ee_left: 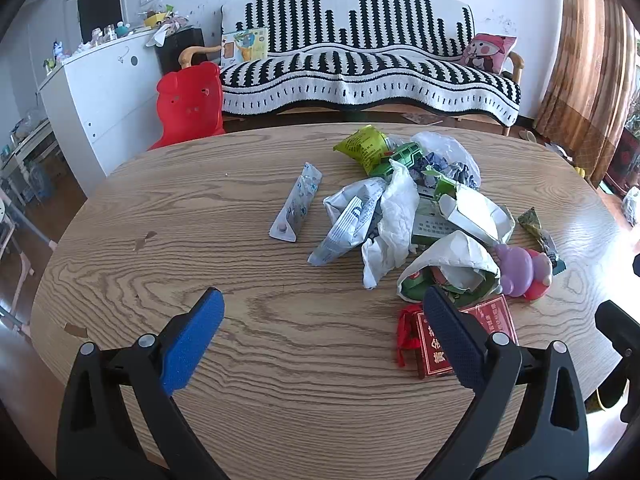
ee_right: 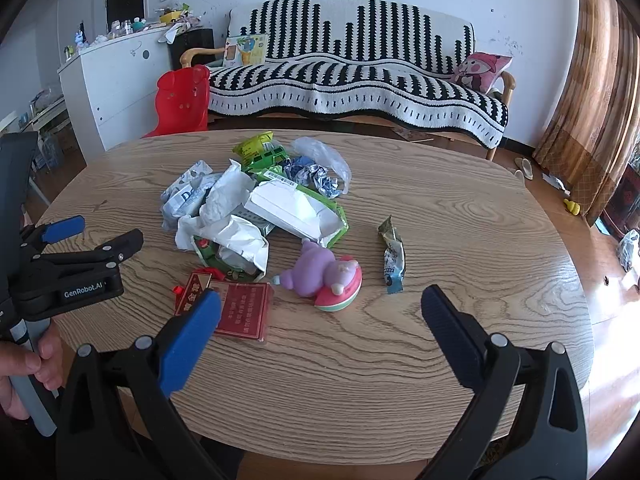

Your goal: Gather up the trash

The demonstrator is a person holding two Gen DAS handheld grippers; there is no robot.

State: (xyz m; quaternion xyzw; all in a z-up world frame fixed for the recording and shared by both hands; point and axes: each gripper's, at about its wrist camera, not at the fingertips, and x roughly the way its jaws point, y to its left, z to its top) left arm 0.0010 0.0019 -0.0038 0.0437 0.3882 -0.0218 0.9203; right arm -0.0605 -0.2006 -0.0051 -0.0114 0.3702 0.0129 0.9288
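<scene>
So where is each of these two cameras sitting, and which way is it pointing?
Left wrist: rides on the left gripper, looking forward over the wooden table at the trash pile; its own two open fingers show.
Right wrist: rides on the right gripper, facing likewise; its open fingers, the left gripper and a hand show.
Shared: table, pile, red packet, purple toy, striped sofa.

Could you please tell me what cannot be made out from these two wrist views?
- Items under the trash pile: both views, covered by crumpled wrappers.
- Red packet print: left view, partly behind the finger; right view, too blurred.
- Any bin: in neither view.
</scene>
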